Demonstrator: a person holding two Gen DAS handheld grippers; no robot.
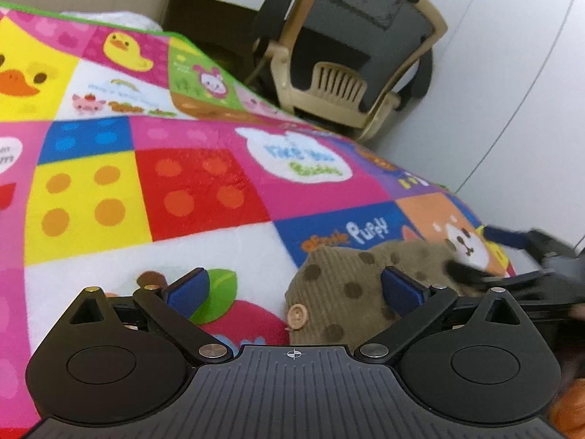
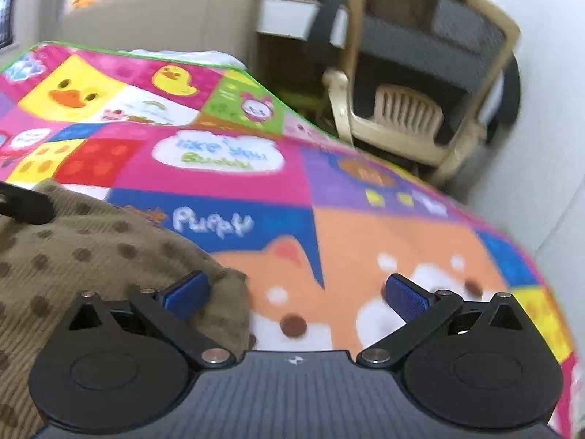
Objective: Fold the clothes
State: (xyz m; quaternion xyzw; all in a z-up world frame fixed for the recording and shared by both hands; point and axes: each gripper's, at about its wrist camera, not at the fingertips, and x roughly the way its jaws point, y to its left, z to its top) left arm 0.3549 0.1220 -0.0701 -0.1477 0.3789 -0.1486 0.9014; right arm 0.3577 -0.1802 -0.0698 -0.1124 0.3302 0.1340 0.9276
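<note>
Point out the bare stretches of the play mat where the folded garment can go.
Free: the mat from the red and yellow dotted squares up to the duck square, and the "I like you" cloud patch. Crowded: the near edge, where the brown dotted garment lies under the open left gripper and right gripper.

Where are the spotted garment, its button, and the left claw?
spotted garment (image 2: 84,256), right wrist view, ribbed middle.
button (image 1: 298,315), left wrist view, its face.
left claw (image 1: 294,285), left wrist view, between fingertips.
</note>
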